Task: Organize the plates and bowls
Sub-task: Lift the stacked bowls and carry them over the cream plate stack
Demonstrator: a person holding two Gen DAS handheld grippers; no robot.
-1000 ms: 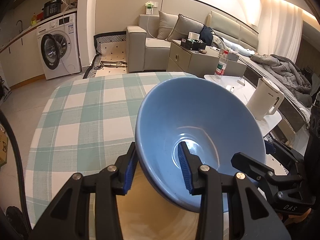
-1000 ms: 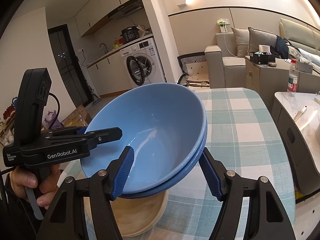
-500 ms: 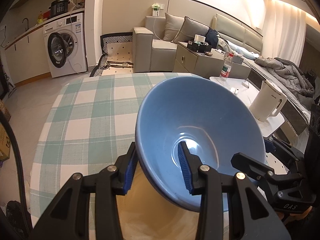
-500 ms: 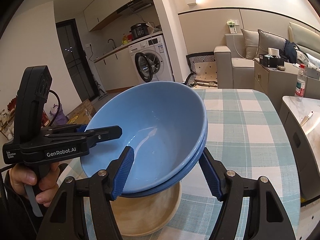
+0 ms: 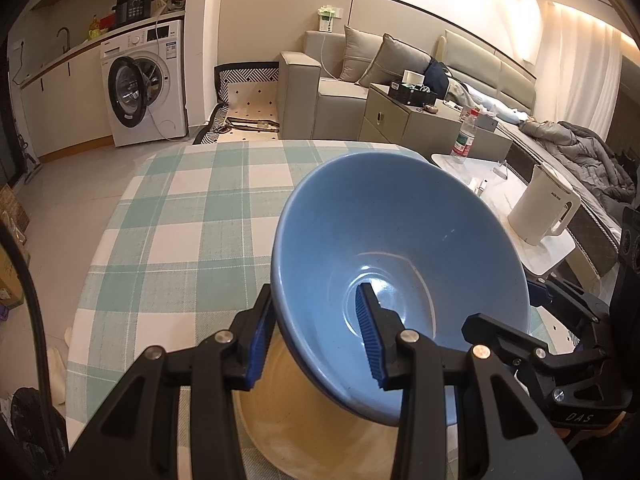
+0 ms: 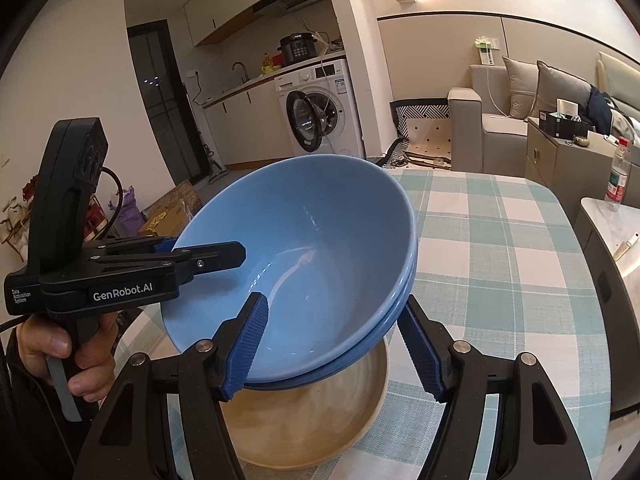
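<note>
Two nested blue bowls [image 5: 400, 240] [image 6: 312, 220] hang tilted just above a beige plate [image 5: 312, 432] [image 6: 304, 428] that lies on the checked table [image 5: 180, 208] [image 6: 500, 260]. My left gripper [image 5: 314, 336] [image 6: 204, 250] is shut on the bowls' near wall, one pad inside and one outside. On the opposite side, my right gripper [image 6: 334, 346] [image 5: 504, 308] clamps the stacked rims the same way. A person's hand [image 6: 48, 344] holds the left gripper's handle. The bowls hide most of the plate.
A white kettle [image 5: 544, 212] and a water bottle [image 5: 464, 140] [image 6: 618, 176] stand on a low white side table [image 5: 492, 176] right of the checked table. A washing machine [image 5: 140, 96], sofa and cabinet lie beyond it.
Both grippers have carried the bowls a short way across the table, and more of the beige plate shows under them. Both grips look the same.
</note>
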